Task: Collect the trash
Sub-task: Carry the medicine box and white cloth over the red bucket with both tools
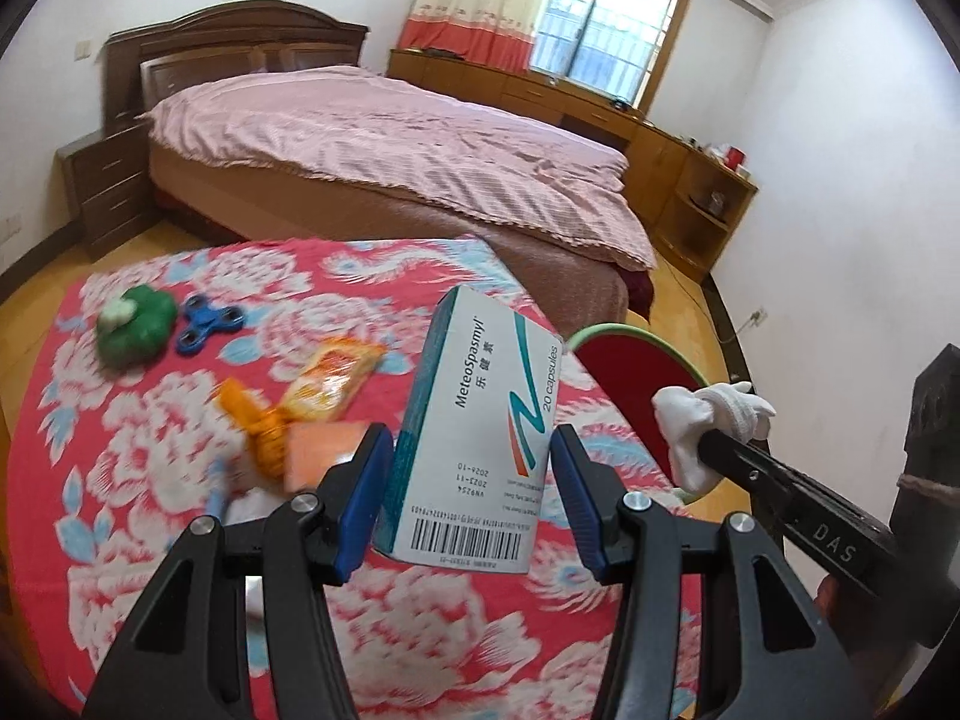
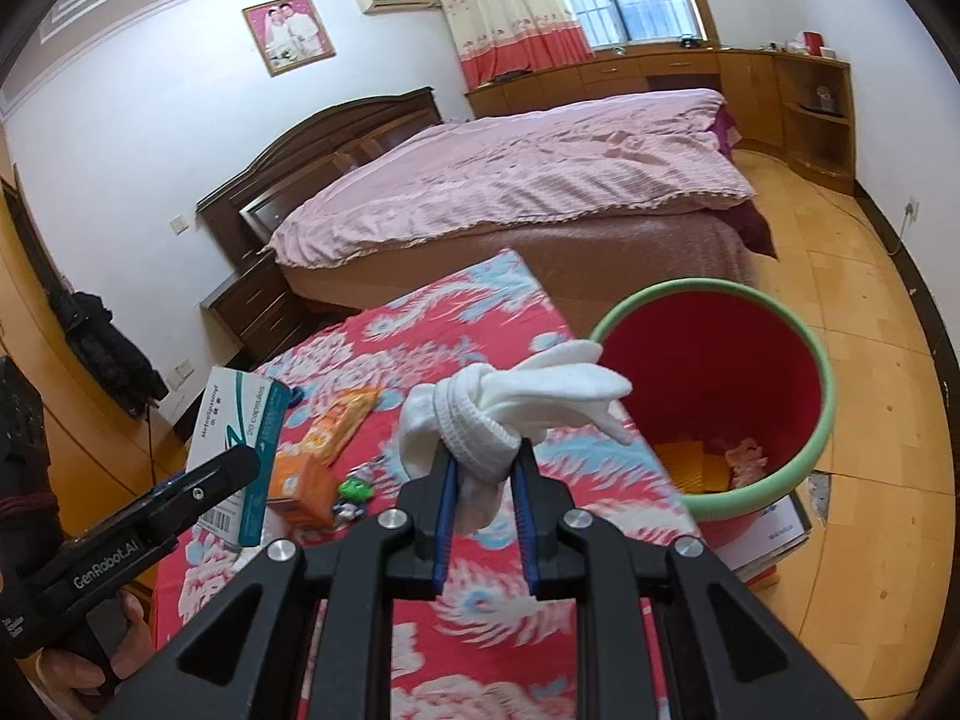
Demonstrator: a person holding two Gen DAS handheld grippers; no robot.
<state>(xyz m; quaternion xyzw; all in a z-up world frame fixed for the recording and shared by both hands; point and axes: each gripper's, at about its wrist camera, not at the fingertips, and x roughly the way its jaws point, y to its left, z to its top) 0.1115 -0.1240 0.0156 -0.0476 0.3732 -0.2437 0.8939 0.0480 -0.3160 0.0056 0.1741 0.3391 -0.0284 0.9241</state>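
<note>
The bin (image 2: 714, 396) stands open-mouthed at two o'clock off the surface (image 2: 480, 324), nothing above its rim. At ten o'clock the snack wrappers (image 1: 333, 387), green toy (image 1: 135, 324) and spinner (image 1: 207, 324) crowd the cloth. The nearest stretch looks bare, though blurred.

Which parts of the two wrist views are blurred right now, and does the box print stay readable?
Left wrist view: the held medicine box is sharp and its print readable; the orange wrappers and tablecloth are motion-smeared. Right wrist view: the knotted white cloth is crisp, the tablecloth below slightly smeared. Both views bend straight lines at their edges.
</note>
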